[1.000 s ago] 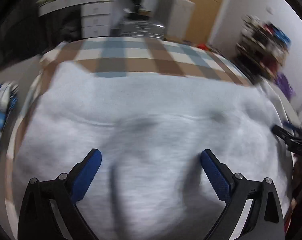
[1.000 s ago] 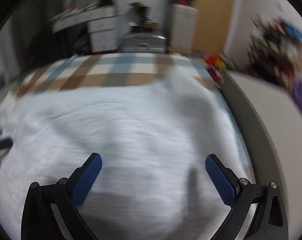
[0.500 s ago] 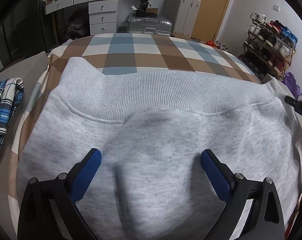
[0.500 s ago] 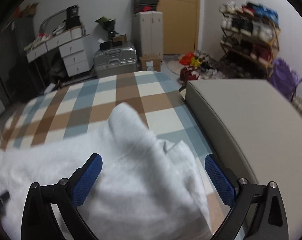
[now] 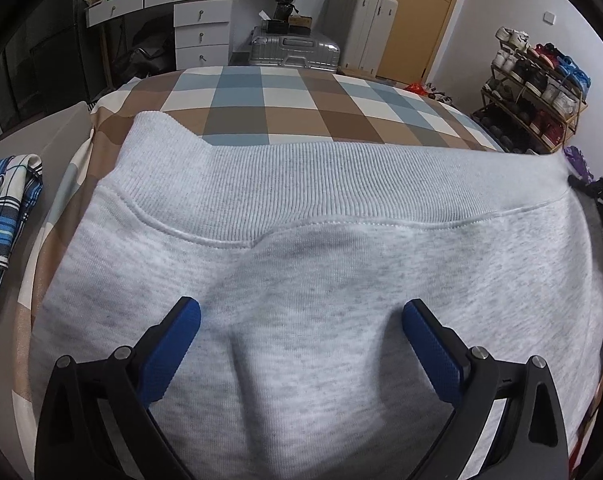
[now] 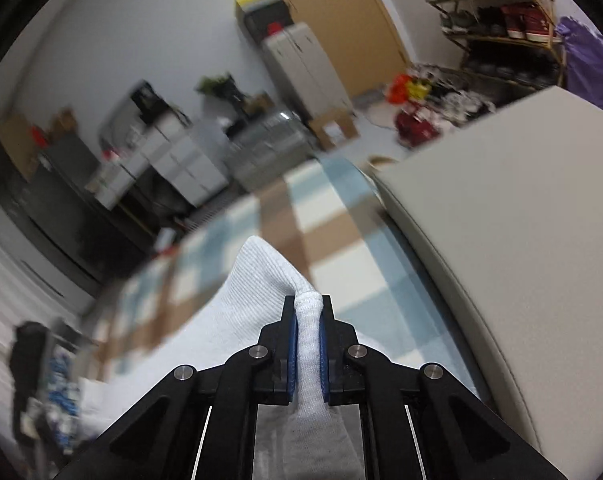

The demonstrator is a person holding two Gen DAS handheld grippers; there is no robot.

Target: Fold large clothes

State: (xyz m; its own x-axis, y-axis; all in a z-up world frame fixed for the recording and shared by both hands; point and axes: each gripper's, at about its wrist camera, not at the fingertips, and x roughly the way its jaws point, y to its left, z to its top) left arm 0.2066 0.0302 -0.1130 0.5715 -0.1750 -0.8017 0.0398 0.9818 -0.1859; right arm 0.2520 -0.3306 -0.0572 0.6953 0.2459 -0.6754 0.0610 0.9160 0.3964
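A light grey sweatshirt lies spread on the checked bed cover, its ribbed hem facing away from me. My left gripper is open just above the sweatshirt's body, with cloth between its blue pads. My right gripper is shut on a bunched corner of the ribbed hem and holds it lifted off the bed. That gripper also shows in the left wrist view, at the hem's right end.
A folded blue plaid shirt lies on the grey surface left of the bed. A grey padded block runs along the bed's right side. Drawers, a suitcase and a shoe rack stand beyond.
My right gripper was open over the cloth; it has shut on the hem's right corner and tilted. The left gripper has stayed open over the sweatshirt.
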